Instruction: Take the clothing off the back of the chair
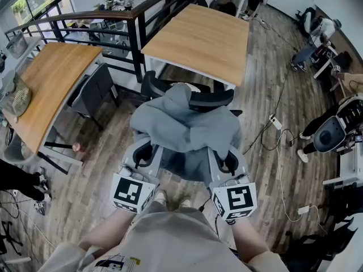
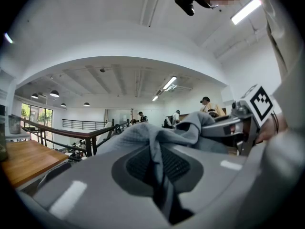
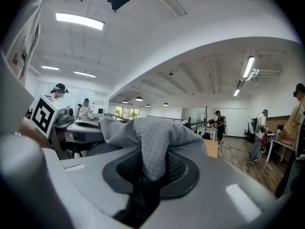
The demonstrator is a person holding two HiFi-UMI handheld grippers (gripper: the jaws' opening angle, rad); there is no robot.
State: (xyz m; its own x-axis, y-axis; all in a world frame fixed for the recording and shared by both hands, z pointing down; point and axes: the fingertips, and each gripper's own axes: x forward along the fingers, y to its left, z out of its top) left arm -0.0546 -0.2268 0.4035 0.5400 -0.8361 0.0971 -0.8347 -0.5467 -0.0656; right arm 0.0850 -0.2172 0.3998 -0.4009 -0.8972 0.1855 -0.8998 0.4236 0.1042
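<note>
A grey hooded garment (image 1: 184, 126) hangs bunched between my two grippers, over a black office chair (image 1: 207, 100) whose back and arm stick out behind it. Whether the cloth still rests on the chair back I cannot tell. At the garment's near left edge, my left gripper (image 1: 143, 153) is shut on a fold. My right gripper (image 1: 228, 162) grips the near right edge. In the left gripper view the grey cloth (image 2: 155, 142) is pinched between the jaws of the left gripper (image 2: 156, 168). The right gripper view shows a thicker fold (image 3: 155, 144) clamped in the right gripper (image 3: 147, 178).
Two wooden tables stand beyond the chair, one straight ahead (image 1: 204, 35) and one at the left (image 1: 51, 84), with a black railing (image 1: 113, 21) between them. A second dark chair (image 1: 93, 89) sits by the left table. Cables and a power strip (image 1: 276, 123) lie on the floor at the right, near seated people (image 1: 334, 123).
</note>
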